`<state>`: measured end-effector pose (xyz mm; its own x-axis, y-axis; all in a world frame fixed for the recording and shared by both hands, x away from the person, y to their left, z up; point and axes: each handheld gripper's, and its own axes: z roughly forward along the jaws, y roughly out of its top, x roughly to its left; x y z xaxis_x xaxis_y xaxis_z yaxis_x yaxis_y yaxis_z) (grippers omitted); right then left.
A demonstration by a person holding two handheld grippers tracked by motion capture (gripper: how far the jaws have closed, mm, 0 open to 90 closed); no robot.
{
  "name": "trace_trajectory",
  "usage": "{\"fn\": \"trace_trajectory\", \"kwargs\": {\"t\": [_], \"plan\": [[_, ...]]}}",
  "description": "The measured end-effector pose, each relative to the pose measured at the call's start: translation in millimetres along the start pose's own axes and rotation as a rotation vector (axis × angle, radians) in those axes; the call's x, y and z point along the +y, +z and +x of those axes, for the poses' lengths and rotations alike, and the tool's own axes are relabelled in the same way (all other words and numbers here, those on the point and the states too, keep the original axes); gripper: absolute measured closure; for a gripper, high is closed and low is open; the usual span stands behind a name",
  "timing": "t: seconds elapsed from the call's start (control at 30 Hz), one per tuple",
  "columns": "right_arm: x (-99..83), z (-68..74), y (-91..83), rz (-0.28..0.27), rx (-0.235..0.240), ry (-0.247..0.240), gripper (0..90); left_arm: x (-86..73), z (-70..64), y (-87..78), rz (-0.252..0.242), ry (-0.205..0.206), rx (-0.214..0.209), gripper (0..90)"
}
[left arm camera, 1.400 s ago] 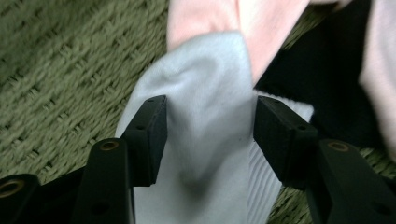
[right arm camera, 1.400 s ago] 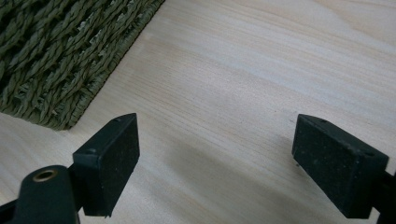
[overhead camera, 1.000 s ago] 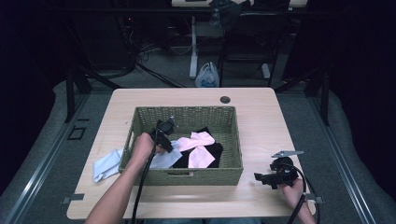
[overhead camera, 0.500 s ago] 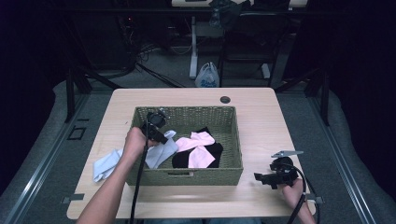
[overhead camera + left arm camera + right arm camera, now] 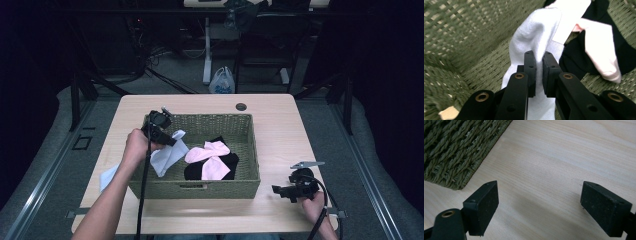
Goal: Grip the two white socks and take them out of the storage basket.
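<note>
Dark workshop space surrounds a pale wooden table, where a green woven basket sits in the middle. Inside the basket lie a pink sock draped over a black garment, and another pale cloth rests on the table just outside the basket's left wall. A person's left hand holds the left gripper above the basket's left side, its jaws clamped together on a fold of a white sock that hangs down from them, lifted partly clear of the pile. The left gripper view shows the fabric pinched between the two black pads, with the sock's lower part trailing toward the woven floor. The right gripper rests near the table's front right corner, well apart from the basket, its jaws spread wide with nothing between them. Judging from the thin pinch of cloth, the sock could slip free if swung quickly, and its dangling end could snag on the basket's rim while being carried out.
</note>
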<state>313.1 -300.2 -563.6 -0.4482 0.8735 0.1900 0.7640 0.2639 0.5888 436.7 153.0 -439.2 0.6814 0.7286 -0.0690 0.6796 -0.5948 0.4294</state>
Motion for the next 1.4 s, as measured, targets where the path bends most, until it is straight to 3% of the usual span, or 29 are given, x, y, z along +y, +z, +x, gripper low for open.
{"fn": "trace_trajectory", "kwargs": {"t": [0.53, 0.93, 1.13, 1.4], "plan": [[0.1, 0.0, 0.0, 0.001, 0.0, -0.003, 14.7, 18.4, -5.7, -38.3, -0.062, 0.032, 0.009, 84.1], [0.0, 0.2, 0.0, 0.007, 0.001, -0.005, 14.7, 32.5, -6.2, -75.3, -0.105, 0.045, 0.043, 84.0], [0.1, 0.0, 0.1, 0.01, 0.007, -0.008, 14.7, 26.8, 2.2, -92.8, -0.121, 0.023, 0.076, 84.0], [0.4, 0.5, 0.1, 0.015, 0.004, -0.012, 14.7, 4.6, 22.0, -113.5, -0.147, -0.04, 0.116, 83.9]]}}
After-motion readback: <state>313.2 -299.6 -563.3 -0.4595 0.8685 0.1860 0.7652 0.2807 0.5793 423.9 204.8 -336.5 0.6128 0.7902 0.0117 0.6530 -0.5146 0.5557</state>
